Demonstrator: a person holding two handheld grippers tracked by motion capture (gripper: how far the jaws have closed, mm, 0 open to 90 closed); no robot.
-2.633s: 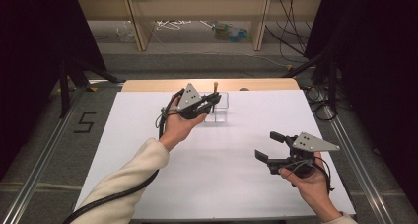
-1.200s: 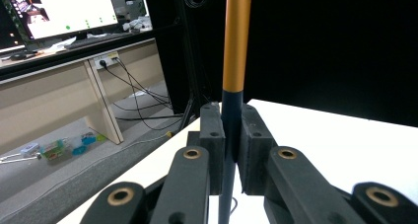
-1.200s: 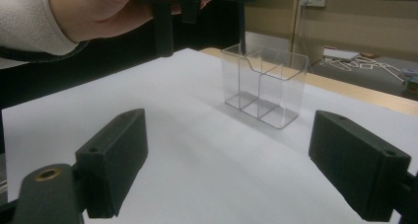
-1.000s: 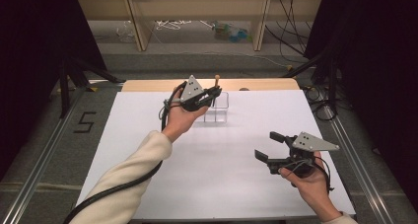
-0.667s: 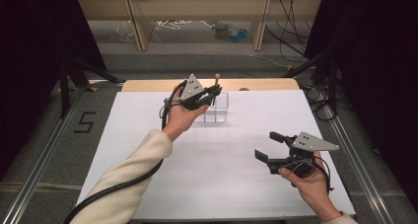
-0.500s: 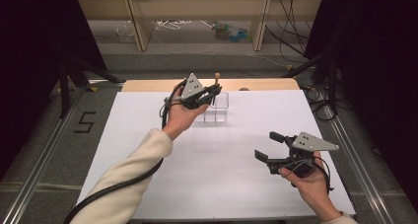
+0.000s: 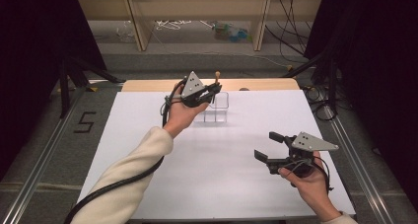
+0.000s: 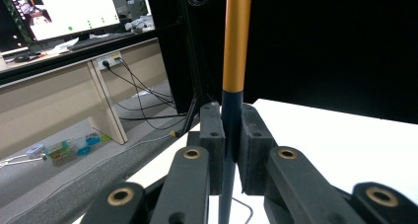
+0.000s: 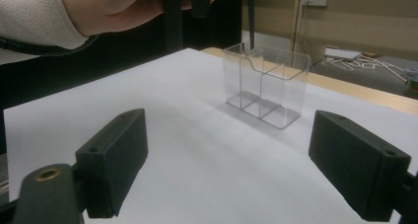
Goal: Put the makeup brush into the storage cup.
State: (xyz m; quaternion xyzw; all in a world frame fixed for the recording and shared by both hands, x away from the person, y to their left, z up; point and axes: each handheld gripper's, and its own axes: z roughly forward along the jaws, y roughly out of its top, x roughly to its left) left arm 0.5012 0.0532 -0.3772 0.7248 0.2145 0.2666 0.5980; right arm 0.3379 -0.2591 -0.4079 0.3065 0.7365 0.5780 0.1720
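A pen (image 8: 235,61), dark blue below and golden orange above, is clamped upright between the narrow jaws of the left gripper (image 7: 211,92) and held just above the clear box (image 7: 213,108), its long axis standing nearly vertical. In the right gripper view the pen's dark lower end (image 9: 251,21) is seen hanging over the near-left corner of the clear box (image 9: 263,83), at about the level of the rim; whether the tip has crossed the rim cannot be told. The box is divided into compartments by a clear wall and is open at the top, so the coming move is judged to be a straight lowering of the pen into the compartment beneath it, with the tip kept inside the thin wall rather than on it. The left hand (image 7: 181,114) is much the nearer to the box; the right gripper (image 7: 269,146) is held well apart from it, toward the near right of the white table (image 7: 148,135), with its jaws wide and nothing between them, pointed back at the box. The box stands near the far edge of the table, beside a bare wooden strip (image 7: 266,84). Open white surface lies around the box on the near side and to both sides, so room for a release and withdrawal is judged ample.
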